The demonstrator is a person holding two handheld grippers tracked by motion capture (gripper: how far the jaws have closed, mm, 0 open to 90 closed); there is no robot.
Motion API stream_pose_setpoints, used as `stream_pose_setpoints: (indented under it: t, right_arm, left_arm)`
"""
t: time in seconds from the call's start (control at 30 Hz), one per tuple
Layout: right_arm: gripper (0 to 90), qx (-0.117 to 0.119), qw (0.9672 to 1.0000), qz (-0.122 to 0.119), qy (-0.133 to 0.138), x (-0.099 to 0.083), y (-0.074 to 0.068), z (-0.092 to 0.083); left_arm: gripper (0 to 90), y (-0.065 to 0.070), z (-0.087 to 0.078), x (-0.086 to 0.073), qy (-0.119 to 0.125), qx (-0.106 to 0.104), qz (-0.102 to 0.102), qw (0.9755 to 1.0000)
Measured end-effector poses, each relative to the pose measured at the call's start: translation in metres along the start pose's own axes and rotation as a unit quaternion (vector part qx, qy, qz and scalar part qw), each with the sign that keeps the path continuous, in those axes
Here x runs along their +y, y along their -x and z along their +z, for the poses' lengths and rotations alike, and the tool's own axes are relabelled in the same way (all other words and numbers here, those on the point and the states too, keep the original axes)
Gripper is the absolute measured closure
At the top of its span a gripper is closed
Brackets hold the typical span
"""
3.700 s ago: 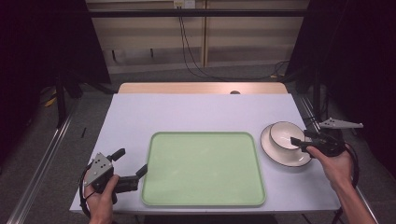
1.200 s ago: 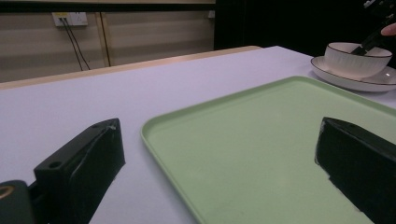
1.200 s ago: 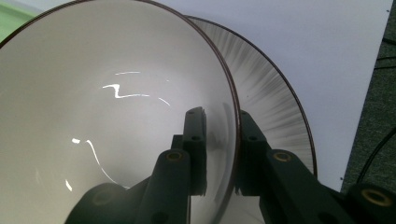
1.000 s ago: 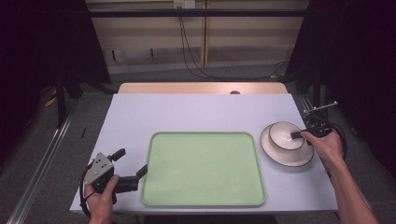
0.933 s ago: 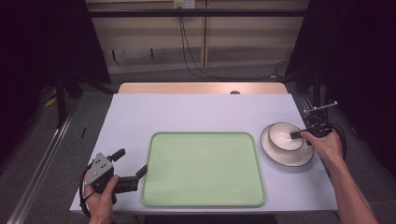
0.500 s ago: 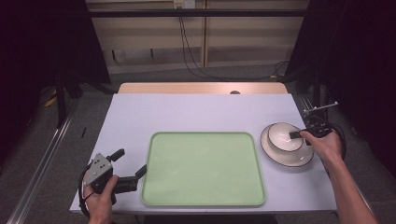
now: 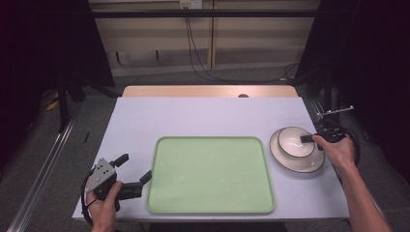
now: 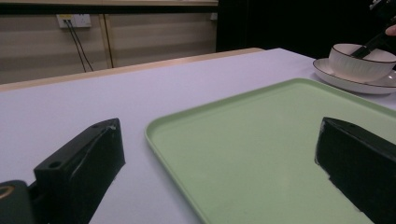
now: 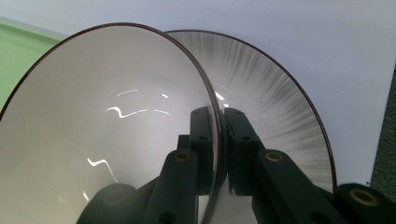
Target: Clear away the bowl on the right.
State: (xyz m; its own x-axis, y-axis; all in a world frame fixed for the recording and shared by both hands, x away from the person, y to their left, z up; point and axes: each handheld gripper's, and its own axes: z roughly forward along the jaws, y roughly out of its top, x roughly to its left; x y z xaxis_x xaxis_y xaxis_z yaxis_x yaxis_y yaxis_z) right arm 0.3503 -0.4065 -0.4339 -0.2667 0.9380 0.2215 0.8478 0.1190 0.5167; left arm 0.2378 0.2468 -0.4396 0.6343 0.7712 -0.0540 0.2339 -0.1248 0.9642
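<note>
Firmly clamped jaws on bowl (image 9: 93,116) rim

The bowl (image 9: 107,140) looks like glazed ceramic, glossy white with bright glints and a dark rim; the plate (image 9: 275,107) under it has a brushed grey streaking. The tray (image 7: 210,174) is smooth matt green plastic. The desk (image 7: 208,116) top is matt pale sheet. The fingers (image 9: 238,140) are matt black plastic.

Left gripper (image 7: 133,170) low beside left hand (image 7: 104,205), jaws spread wide, nothing between. Right gripper (image 9: 218,140) jaws pinched close together; right hand (image 7: 338,152) apparently angled downward, forearm extended.
</note>
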Motion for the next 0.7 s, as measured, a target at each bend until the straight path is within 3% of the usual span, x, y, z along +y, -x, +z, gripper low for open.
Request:
stream_pose_setpoints:
  t: [0.2, 0.7]
  right_arm:
    - [83.1, -0.006, 0.9999, -0.003, 0.011, 0.0, 0.003, -0.007]
    - [83.1, 0.006, 0.9995, 0.003, 0.03, 0.0, 0.003, -0.014]
  left_arm:
    - [1.3, 0.0, 0.0, 0.0, 0.0, 0.002, 0.001, 1.0]
    - [1.4, 0.0, -0.001, 0.0, 0.003, 0.003, -0.001, 1.0]
